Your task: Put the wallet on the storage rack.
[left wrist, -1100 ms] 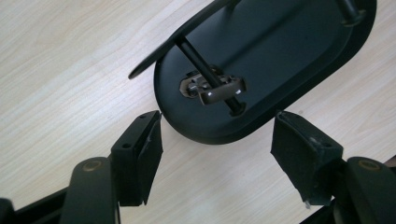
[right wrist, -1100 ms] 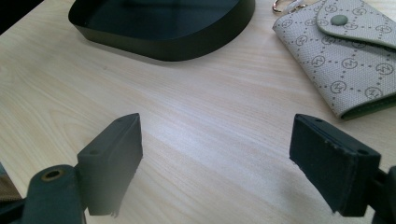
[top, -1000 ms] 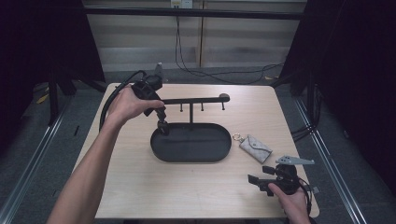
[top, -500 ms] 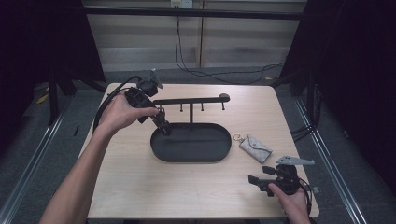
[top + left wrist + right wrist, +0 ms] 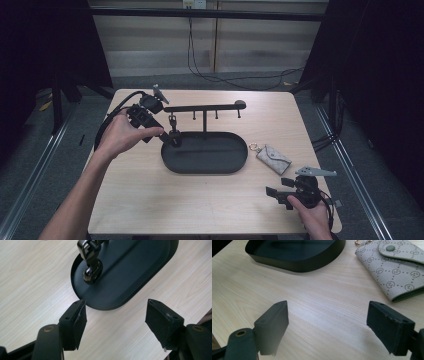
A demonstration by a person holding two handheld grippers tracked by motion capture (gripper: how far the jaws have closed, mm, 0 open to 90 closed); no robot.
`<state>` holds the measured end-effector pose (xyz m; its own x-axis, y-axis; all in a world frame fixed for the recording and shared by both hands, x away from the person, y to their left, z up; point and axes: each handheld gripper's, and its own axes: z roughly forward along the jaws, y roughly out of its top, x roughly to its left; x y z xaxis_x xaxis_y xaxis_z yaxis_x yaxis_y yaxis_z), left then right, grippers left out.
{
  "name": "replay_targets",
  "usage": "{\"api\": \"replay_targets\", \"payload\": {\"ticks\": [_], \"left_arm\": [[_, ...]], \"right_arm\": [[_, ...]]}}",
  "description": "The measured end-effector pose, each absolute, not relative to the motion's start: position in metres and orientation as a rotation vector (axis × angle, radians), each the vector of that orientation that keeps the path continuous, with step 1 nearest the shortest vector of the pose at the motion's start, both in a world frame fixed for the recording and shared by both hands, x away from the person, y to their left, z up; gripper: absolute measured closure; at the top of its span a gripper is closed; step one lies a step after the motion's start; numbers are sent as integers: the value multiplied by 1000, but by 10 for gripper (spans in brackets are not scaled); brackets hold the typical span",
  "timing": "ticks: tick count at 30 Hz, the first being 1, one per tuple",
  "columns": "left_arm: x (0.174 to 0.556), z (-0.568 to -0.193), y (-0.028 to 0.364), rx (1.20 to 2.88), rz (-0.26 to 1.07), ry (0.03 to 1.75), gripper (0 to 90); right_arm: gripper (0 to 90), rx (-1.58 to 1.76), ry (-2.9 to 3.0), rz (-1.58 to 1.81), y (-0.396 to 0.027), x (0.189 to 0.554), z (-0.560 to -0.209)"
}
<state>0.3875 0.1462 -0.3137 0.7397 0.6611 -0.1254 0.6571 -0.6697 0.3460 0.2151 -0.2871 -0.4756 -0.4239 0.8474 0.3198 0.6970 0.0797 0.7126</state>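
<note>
Overhead, hung from the leftmost hook of the key rack (image 5: 205, 106) so as to dangle over the left end of its black oval tray (image 5: 210, 167): a metal clasp (image 5: 173, 125), with the left gripper (image 5: 169, 138) angled down beside it, seemingly lined up for a grab. Parked low near the desk's (image 5: 150, 200) near right corner, the right gripper (image 5: 277, 189), close to a grey key pouch (image 5: 274, 159). Along the left gripper's own jaws: spread apart, empty, short of the tray rim; beyond, the clasp, dark glossy metal, a swivel link above a rounded bulb. Along the right gripper's: wide apart too, nothing between, pouch ahead to the right, monogram-printed, snap flap shut.
</note>
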Motion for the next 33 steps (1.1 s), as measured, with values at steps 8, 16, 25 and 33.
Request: {"api": "replay_targets", "payload": {"ticks": [8, 16, 25, 33], "left_arm": [[369, -326, 158, 2544, 15, 967, 258], [354, -348, 170, 2523, 24, 914, 176], [336, -376, 195, 2501, 63, 930, 196], [315, -395, 207, 2429, 110, 982, 199]], "right_arm": [[176, 1564, 2174, 1258, -287, 214, -475], [177, 1569, 2169, 1260, -287, 214, -475], [178, 1569, 2163, 1259, -287, 214, -475], [179, 1572, 2159, 1252, -287, 214, -475]]}}
